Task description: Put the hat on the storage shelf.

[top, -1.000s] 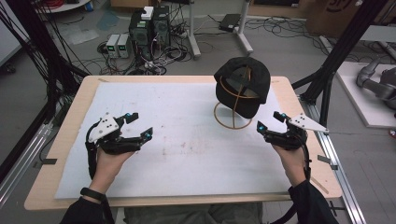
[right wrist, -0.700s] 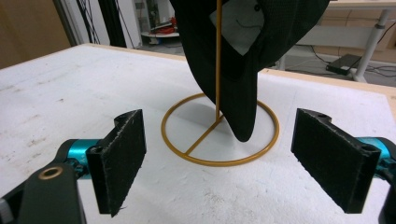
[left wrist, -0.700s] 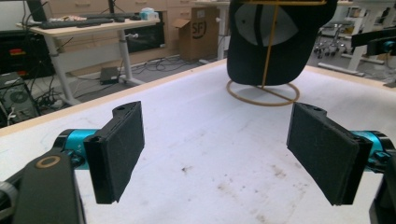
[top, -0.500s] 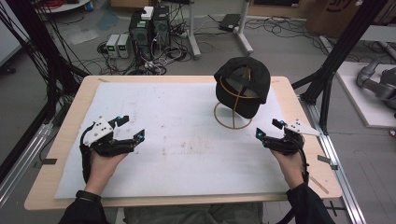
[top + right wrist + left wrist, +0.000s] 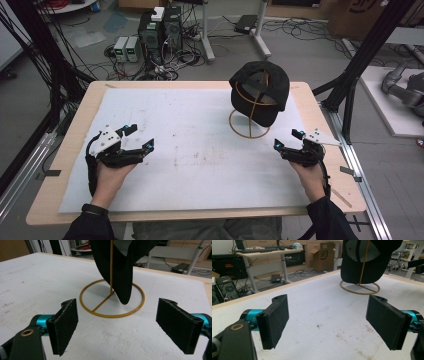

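Two claws up, both empty. Left claw (image 5: 141, 138) sits at the left side of the tabletop (image 5: 70, 150), held in the person's left hand (image 5: 111, 175), jaws spread wide over the white mat (image 5: 200, 150). Right claw (image 5: 289, 140) is at the right side, in the right hand (image 5: 311, 177), jaws also spread wide, nothing between them. Black cap (image 5: 260, 90) hangs on a gold wire stand (image 5: 248, 131) toward the far right of the mat, stand's ring base flat on the mat. Right claw is near the stand, just short of the ring; right gripper view looks straight at the ring and upright rod, with the cap's lower edge hanging above the ring. Left claw is well apart from the cap; left gripper view has it far ahead, upper right. Mat has brownish specks near the middle.
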`<state>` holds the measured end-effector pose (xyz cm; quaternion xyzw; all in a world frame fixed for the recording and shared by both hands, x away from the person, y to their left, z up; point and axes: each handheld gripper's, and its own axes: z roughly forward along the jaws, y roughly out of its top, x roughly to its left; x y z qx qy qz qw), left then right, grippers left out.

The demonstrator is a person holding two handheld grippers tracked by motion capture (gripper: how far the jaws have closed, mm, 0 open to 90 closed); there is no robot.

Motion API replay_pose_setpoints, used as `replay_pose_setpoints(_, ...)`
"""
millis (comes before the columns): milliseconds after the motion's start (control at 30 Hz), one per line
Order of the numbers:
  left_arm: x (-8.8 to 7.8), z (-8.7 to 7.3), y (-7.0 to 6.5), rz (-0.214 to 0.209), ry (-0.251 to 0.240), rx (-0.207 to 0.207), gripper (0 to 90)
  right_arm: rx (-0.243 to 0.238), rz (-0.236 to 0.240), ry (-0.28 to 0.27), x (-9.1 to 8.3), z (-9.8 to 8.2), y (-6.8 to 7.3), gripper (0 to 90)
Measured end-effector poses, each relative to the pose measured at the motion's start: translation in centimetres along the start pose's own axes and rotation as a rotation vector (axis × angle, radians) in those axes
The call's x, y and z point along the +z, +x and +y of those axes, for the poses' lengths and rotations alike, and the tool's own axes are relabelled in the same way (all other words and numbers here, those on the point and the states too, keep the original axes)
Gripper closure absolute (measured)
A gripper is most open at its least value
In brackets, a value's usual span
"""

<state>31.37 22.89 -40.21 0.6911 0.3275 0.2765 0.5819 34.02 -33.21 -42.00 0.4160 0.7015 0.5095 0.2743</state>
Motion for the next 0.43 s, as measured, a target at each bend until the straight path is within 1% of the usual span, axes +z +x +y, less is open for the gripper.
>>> replay_pose_setpoints(67, -0.03, 0.01, 0.05, 0.001, -0.001, 0.000, 18.7, -0.002, 0.000, 0.000, 0.00, 0.00, 0.00, 17.2)
replay_pose_setpoints(267, -0.07, -0.15, 0.28, 0.003, -0.005, -0.019, 18.6, -0.007, -0.004, 0.002, 0.08, -0.03, -0.02, 17.2)
replay_pose_setpoints(433, -0.04, -0.22, 0.45, 0.009, -0.001, -0.020, 18.7, -0.004, -0.005, 0.004, 0.12, -0.07, -0.08, 17.2)
